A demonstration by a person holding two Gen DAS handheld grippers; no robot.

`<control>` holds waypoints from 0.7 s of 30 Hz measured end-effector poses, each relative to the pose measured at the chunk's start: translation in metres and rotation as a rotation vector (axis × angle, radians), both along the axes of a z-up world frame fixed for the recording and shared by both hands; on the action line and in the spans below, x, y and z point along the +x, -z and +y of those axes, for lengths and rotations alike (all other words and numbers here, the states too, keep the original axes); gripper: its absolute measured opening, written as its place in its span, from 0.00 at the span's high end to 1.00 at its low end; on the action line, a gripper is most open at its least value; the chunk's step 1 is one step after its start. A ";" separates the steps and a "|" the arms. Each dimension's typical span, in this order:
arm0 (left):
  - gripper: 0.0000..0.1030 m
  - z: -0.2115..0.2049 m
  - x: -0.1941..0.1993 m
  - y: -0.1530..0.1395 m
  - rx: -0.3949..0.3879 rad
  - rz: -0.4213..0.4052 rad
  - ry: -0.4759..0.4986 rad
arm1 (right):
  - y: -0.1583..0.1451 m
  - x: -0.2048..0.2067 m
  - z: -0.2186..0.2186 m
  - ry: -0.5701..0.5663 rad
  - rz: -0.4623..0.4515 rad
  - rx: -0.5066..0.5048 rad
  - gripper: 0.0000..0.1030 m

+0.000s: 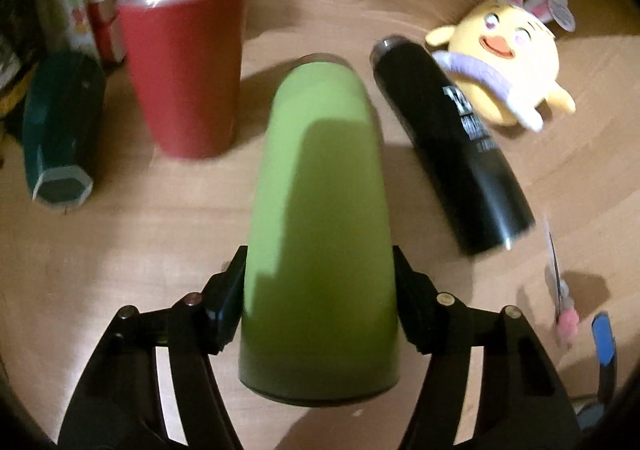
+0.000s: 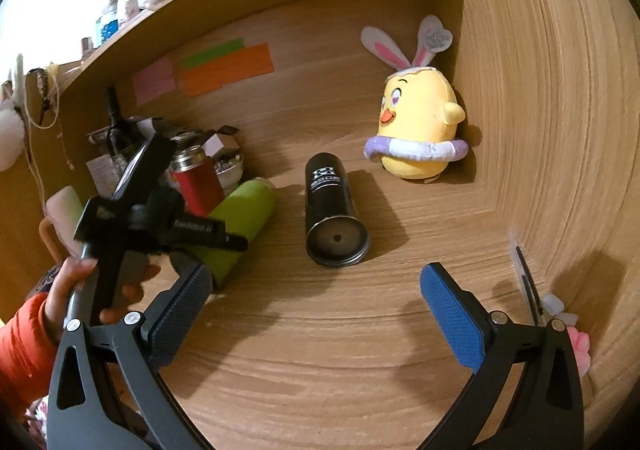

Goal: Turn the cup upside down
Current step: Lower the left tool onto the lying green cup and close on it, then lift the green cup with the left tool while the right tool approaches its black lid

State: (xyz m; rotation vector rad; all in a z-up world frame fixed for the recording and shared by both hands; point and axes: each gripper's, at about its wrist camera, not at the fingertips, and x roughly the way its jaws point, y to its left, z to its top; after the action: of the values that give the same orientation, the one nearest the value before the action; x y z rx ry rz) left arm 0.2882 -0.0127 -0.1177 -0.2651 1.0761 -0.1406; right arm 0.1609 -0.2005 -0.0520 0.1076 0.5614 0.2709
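Left wrist: my left gripper (image 1: 320, 290) fingers clamp tall lime-green metal cup (image 1: 320, 218), tilted over wooden desk (image 1: 120, 242) | flip underway, not set down | right gripper (image 2: 316, 314) wide, idle

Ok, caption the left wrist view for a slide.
Left gripper clamps the green cup, tilted over the desk beside a black cup on its side.

I see a home desk nook: a wooden worktop (image 2: 320, 350), sticky notes (image 2: 208, 70) on its back panel, a plush chick (image 2: 418, 126), cluttered tumblers.
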 end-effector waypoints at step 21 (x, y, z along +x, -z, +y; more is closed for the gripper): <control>0.37 0.009 -0.115 -0.004 -0.069 -0.021 0.013 | 0.004 -0.076 0.025 -0.065 -0.024 -0.062 0.00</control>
State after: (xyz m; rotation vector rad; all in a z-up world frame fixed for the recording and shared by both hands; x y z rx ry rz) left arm 0.1731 -0.0039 -0.1140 -0.3182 1.0539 -0.1916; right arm 0.0849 -0.1751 -0.0564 0.0259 0.5498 0.3176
